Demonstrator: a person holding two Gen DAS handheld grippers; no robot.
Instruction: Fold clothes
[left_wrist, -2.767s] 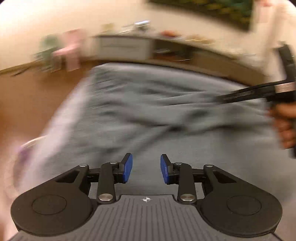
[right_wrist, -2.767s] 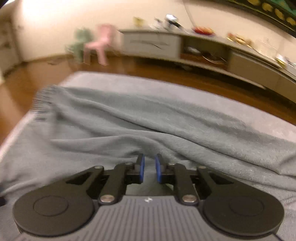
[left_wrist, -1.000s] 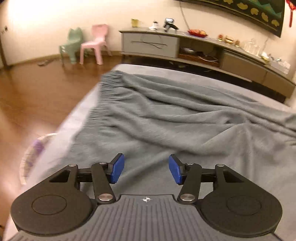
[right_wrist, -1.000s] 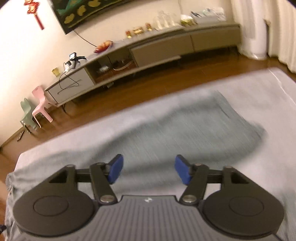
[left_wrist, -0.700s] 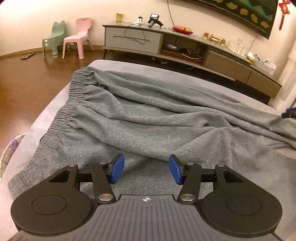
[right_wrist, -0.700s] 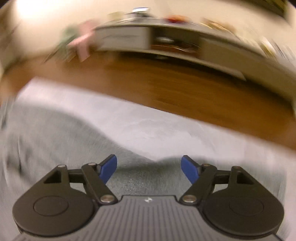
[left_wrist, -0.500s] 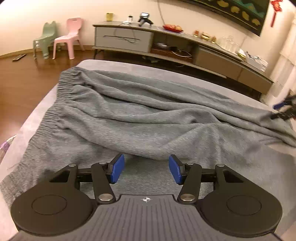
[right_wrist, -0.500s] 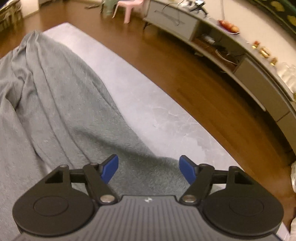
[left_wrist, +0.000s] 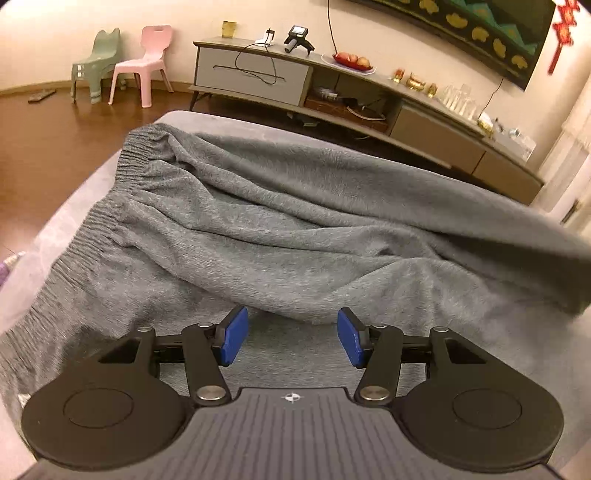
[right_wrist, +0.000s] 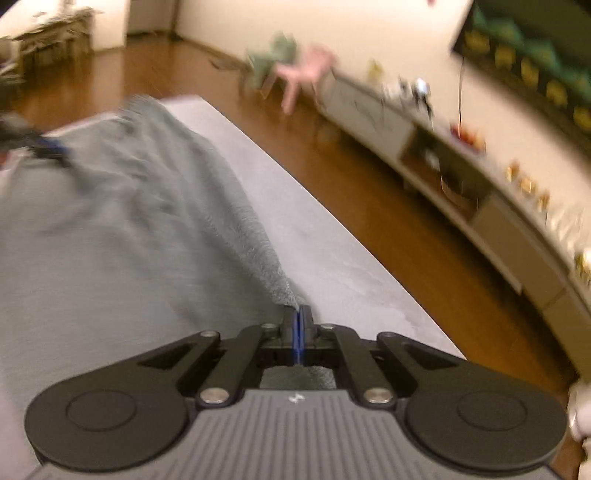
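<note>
A grey bed (left_wrist: 59, 229) carries the grey trousers (left_wrist: 295, 229), waistband toward ten o'clock. Left gripper (left_wrist: 291, 334) spread above them; right gripper (right_wrist: 297, 325) apparently pinches their blurred edge.

Background, left wrist view: long low cabinet (left_wrist: 369, 92) along the cream wall. On its top: yellow cup (left_wrist: 229, 28), black handheld device (left_wrist: 297, 36), plate of fruit (left_wrist: 352, 61), small gold ornaments (left_wrist: 415, 79), clear glasses (left_wrist: 460, 99). A black cable (left_wrist: 258, 70) hangs over the drawer front. Pink chair (left_wrist: 146, 64) and green chair (left_wrist: 96, 62) stand side by side on the wooden floor (left_wrist: 48, 147). Dark wall hanging (left_wrist: 476, 33) above the cabinet; red ornament (left_wrist: 561, 27) beside it.
</note>
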